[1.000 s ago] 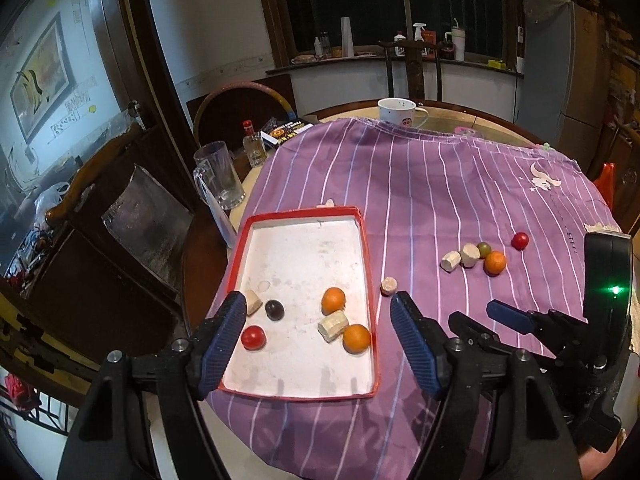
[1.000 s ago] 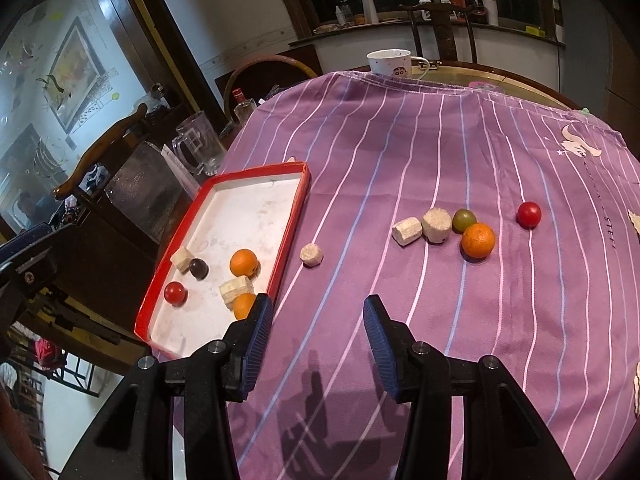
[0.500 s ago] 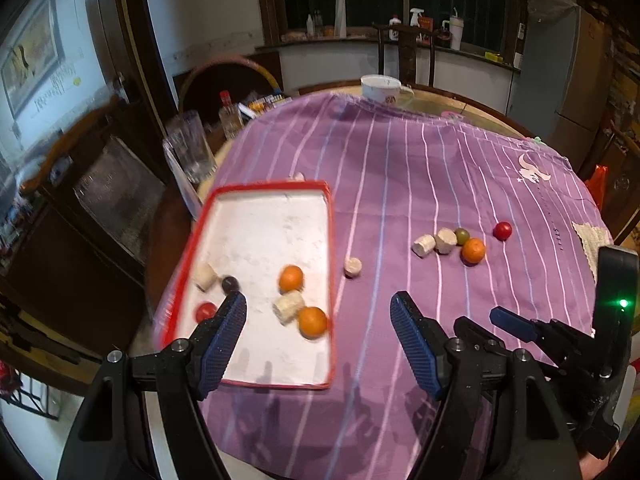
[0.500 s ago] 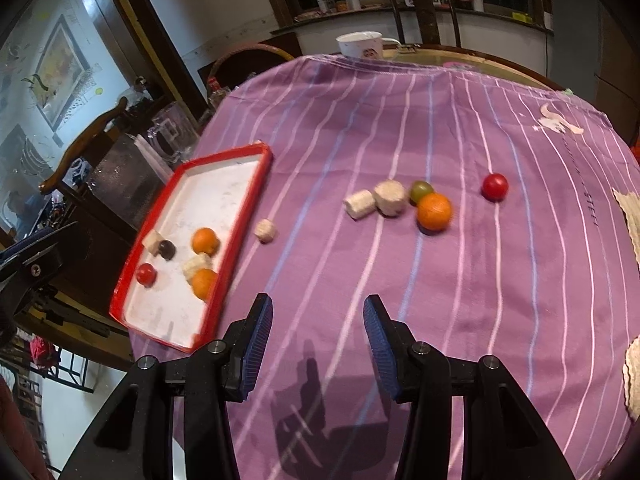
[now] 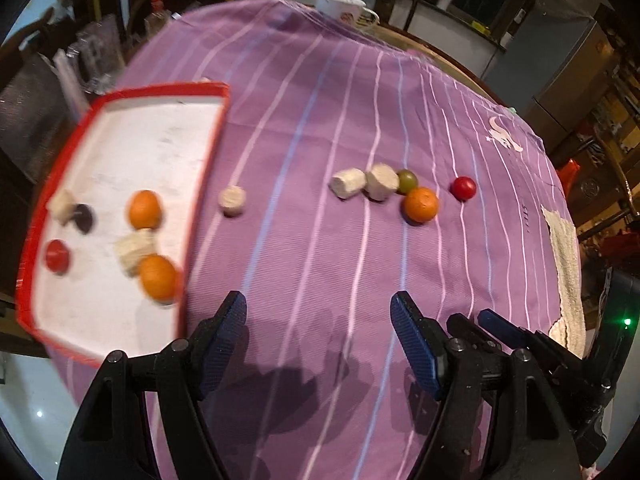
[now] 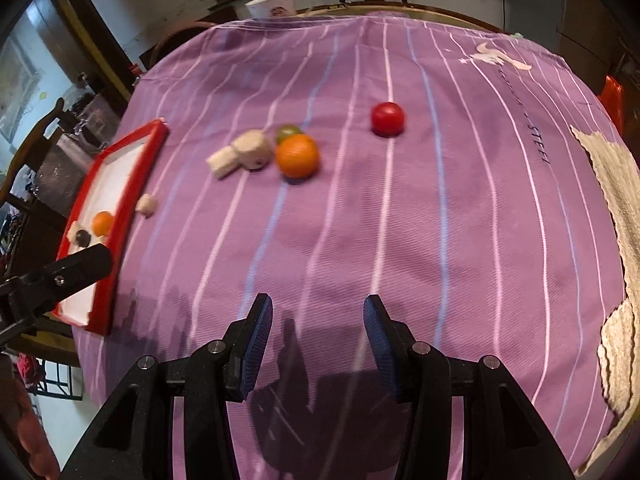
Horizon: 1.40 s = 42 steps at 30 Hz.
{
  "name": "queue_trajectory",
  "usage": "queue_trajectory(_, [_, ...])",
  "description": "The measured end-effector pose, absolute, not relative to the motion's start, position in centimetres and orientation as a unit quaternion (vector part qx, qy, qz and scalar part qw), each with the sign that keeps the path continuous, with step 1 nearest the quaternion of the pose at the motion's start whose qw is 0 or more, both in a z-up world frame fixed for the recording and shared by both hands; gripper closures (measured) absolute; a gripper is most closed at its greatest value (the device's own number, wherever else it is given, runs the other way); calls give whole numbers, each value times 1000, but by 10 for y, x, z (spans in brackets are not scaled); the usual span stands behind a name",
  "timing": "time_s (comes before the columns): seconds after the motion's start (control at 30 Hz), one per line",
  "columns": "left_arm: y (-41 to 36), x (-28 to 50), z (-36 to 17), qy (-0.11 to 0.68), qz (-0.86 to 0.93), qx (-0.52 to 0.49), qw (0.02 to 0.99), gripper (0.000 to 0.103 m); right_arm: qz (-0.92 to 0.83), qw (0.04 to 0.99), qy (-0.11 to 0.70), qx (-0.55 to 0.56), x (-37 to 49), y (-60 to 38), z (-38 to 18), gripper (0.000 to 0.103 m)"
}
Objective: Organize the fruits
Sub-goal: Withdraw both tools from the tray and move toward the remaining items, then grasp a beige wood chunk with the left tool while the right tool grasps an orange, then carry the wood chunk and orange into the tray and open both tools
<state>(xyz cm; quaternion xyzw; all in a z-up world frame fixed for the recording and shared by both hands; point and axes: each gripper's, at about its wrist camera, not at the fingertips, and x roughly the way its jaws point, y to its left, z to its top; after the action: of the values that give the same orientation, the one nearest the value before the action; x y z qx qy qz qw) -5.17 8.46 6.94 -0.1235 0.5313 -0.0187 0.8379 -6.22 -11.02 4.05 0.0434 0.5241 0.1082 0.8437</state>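
A red-rimmed white tray (image 5: 208, 144) (image 6: 136, 184) lies at the left on the purple striped cloth. It holds two oranges, a red fruit, a dark fruit and banana pieces. On the cloth lie a banana piece (image 5: 232, 200) (image 6: 145, 204) beside the tray, then two banana pieces (image 5: 348, 183) (image 6: 222, 162), a green fruit (image 5: 408, 180) (image 6: 288, 131), an orange (image 5: 420, 204) (image 6: 297, 156) and a red fruit (image 5: 463, 188) (image 6: 387, 118). My left gripper (image 5: 320, 320) is open and empty above the cloth. My right gripper (image 6: 318, 320) is open and empty, well short of the fruits.
A white mug (image 5: 340, 2) (image 6: 276, 4) stands at the table's far edge. A glass mug (image 5: 98, 52) and a small bottle (image 5: 154, 16) stand far left. A beige cloth (image 5: 564, 256) (image 6: 616, 208) lies at the right edge. Chairs surround the table.
Both grippers have moved forward and to the right over the cloth. The loose fruits look nearer and the tray has slid left in both views. Both stay open.
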Motion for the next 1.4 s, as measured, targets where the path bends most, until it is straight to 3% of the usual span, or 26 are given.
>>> queue_trajectory(0.23, [77,-9,51,516,-44,-86,851,30,156,855,494,27,-25,-112,44,51])
queue_trajectory(0.37, [77,17,41,520,-56,-50,851,46,182,859,477,-12,0,-93,42,51])
queue_trajectory(0.63, [77,48,27,528,-79,-39,845,46,206,853,478,-52,32,-70,24,52])
queue_trajectory(0.77, [76,53,21,533,-87,-50,840,46,208,853,474,-61,37,-65,22,65])
queue_trajectory(0.9, [69,59,18,532,-96,-43,840,47,211,849,483,-33,38,-75,22,65])
queue_trajectory(1.03, [62,68,16,531,-107,-32,840,54,209,845,492,-13,32,-84,23,65])
queue_trajectory(1.2, [57,72,16,528,-117,-19,841,72,204,845,495,-10,23,-88,24,65])
queue_trajectory(1.4, [60,64,17,528,-110,-36,841,72,195,847,494,-9,13,-87,30,65])
